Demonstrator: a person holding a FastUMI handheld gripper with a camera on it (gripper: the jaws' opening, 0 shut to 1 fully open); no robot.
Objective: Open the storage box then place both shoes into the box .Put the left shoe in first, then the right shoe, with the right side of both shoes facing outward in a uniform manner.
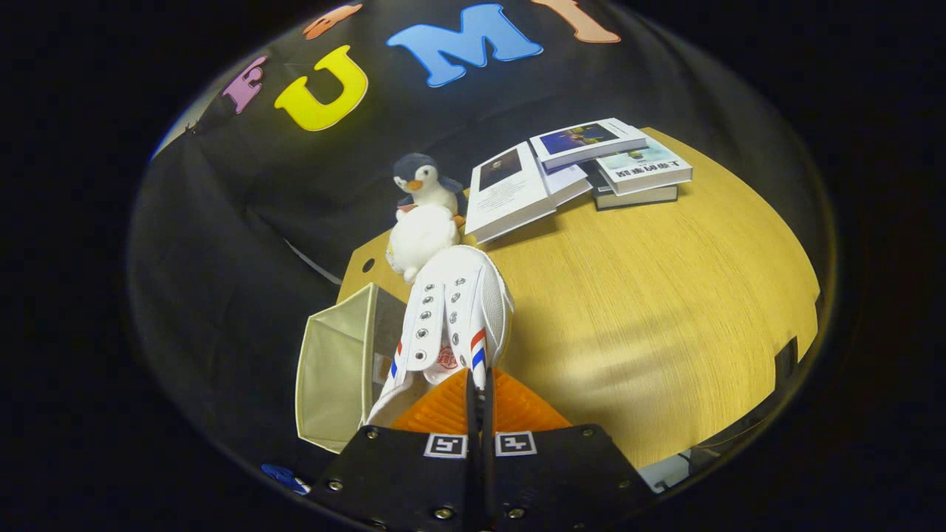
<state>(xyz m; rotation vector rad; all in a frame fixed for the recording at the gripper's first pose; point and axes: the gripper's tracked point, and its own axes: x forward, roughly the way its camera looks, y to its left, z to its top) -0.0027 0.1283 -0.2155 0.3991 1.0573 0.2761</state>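
A white lace-up shoe (pixel 452 310) with red and blue stripes hangs from my gripper (pixel 479 384), its toe pointing away from me over the wooden table (pixel 665 310). The two fingers are pressed close together on the shoe's collar near the heel. Just to the left of the shoe stands the beige storage box (pixel 336 369) with its pale lid raised, its inside partly hidden behind the shoe.
A plush penguin (pixel 423 214) sits at the table's far edge, just beyond the shoe's toe. Several books (pixel 584 174), some lying open, are stacked at the far side of the table. Bare wood stretches to the right of the shoe.
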